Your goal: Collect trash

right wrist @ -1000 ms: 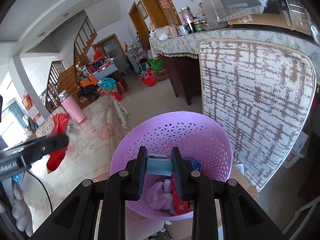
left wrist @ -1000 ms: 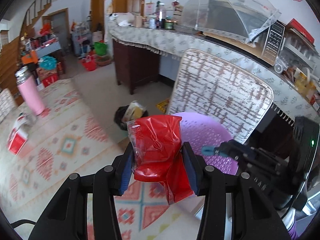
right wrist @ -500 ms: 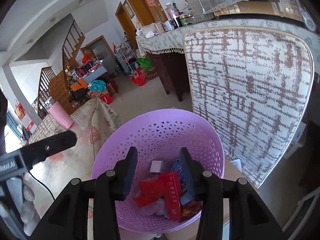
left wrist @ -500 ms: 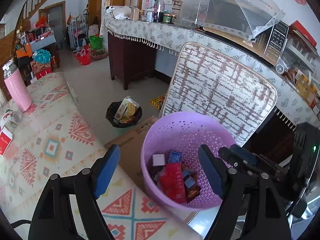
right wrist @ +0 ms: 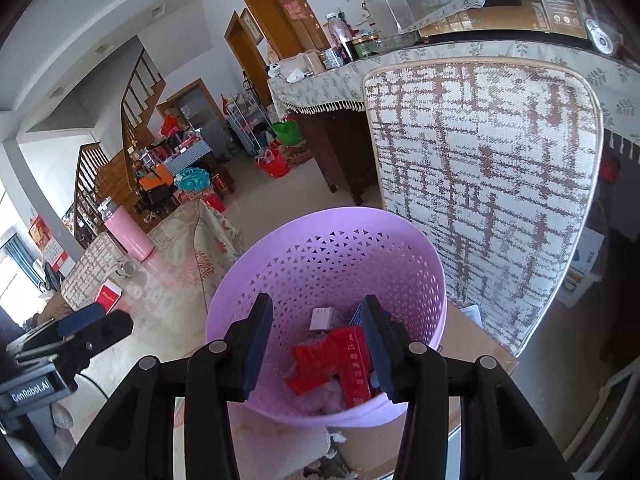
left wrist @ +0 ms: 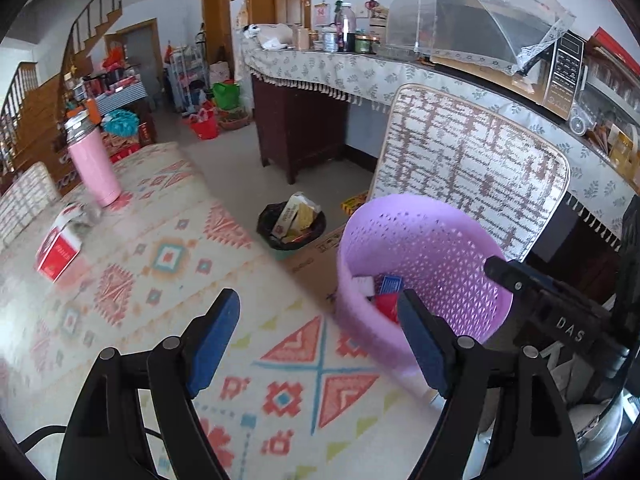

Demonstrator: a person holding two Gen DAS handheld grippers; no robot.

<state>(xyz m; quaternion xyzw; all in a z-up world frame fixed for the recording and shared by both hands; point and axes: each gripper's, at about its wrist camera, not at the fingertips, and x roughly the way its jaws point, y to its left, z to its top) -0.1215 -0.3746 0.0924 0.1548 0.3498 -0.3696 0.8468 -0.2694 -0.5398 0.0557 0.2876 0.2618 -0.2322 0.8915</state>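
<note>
**Two empty grippers at a lilac trash basket**

Two wrist views show us a cluttered living room. The largest thing near us is a table under a patterned cloth (left wrist: pixel 168 264), pale with red and teal diamond motifs. Behind it stands a chair back with a brown-and-cream woven cushion (right wrist: pixel 484 184).

Just beside the table's edge, in front of that chair, we see the lilac perforated basket (left wrist: pixel 432 240). Inside it lies the trash: a crumpled red plastic wrapper (right wrist: pixel 316 362) touching a red printed box (right wrist: pixel 354 364), with a small white box (right wrist: pixel 323 318) above them near the basket wall.

On the floor, well apart from the basket, sits a black-lined bin (left wrist: pixel 291 226) filled with cartons. On the far part of the table we find a pink thermos (left wrist: pixel 93 164) standing upright and a red-and-white carton (left wrist: pixel 60 246) near it.

Our left gripper (left wrist: pixel 318 340) hangs over the cloth, its blue-padded jaws spread wide and holding nothing. Our right gripper (right wrist: pixel 318 346) hovers above the basket's mouth, jaws likewise apart and empty.
</note>
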